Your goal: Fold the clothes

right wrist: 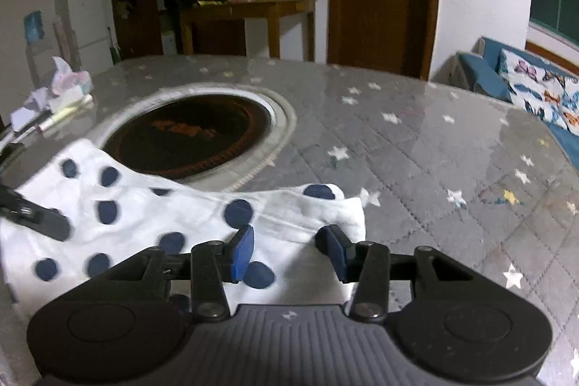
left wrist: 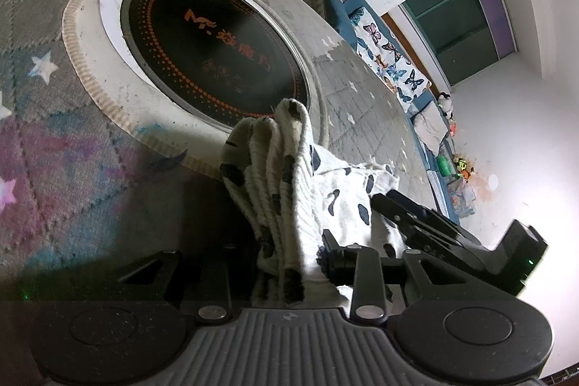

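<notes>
Gripping a bunched fold of the cloth (left wrist: 275, 190), your left gripper (left wrist: 289, 263) has its jaws pinched on the gathered white fabric with dark spots, which stands up in ridges ahead of it. Your right gripper (right wrist: 287, 252) is spread, blue pads (right wrist: 243, 250) apart, nothing between them; the cloth (right wrist: 144, 212) lies flat on the table (right wrist: 434, 151) just under and ahead of it, spreading off to its left. The cloth's far edge touches the rim of the round hob (right wrist: 188, 136) set in the table ahead. Left gripper's tip (right wrist: 36, 216) shows on the cloth, far left.
</notes>
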A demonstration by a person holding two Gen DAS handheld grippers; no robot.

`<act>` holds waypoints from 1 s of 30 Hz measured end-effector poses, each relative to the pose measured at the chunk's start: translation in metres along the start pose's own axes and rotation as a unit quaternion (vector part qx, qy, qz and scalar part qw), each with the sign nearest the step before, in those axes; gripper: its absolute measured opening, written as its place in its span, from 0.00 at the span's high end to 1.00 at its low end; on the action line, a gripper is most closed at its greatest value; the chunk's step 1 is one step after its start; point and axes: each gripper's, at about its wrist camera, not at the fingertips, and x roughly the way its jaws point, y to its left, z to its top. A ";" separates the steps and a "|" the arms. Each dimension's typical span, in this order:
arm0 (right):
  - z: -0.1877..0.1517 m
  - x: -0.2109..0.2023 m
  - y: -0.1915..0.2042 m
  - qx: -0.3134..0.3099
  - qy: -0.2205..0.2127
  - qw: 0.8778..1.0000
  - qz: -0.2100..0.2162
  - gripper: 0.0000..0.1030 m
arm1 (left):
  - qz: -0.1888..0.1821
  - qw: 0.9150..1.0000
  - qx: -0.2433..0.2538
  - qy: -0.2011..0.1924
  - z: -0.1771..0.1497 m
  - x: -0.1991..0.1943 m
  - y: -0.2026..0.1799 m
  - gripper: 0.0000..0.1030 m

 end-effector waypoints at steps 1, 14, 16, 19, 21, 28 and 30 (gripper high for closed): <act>0.000 -0.002 -0.002 0.007 -0.004 1.000 0.001 0.57 | 0.001 1.000 0.001 0.001 0.000 0.000 0.000 0.65; -0.027 -0.024 -0.019 0.084 0.002 0.996 0.017 0.49 | 0.013 1.000 0.024 0.002 0.001 0.000 -0.007 0.65; -0.030 -0.023 -0.017 0.094 -0.003 0.995 0.024 0.52 | 0.021 0.999 0.035 0.002 0.002 0.001 -0.012 0.65; -0.031 -0.022 -0.014 0.101 -0.009 0.994 0.027 0.73 | 0.033 0.998 0.055 0.001 0.004 0.003 -0.020 0.66; -0.033 -0.023 -0.011 0.106 -0.015 0.994 0.030 0.84 | 0.035 0.997 0.064 -0.001 0.006 0.003 -0.025 0.66; -0.026 -0.042 -0.012 0.103 -0.047 0.994 0.007 0.90 | 0.034 0.993 0.109 -0.010 0.021 0.011 -0.054 0.67; -0.020 -0.048 -0.018 0.102 -0.057 0.993 -0.005 0.90 | 0.032 0.992 0.122 -0.010 0.027 0.020 -0.065 0.67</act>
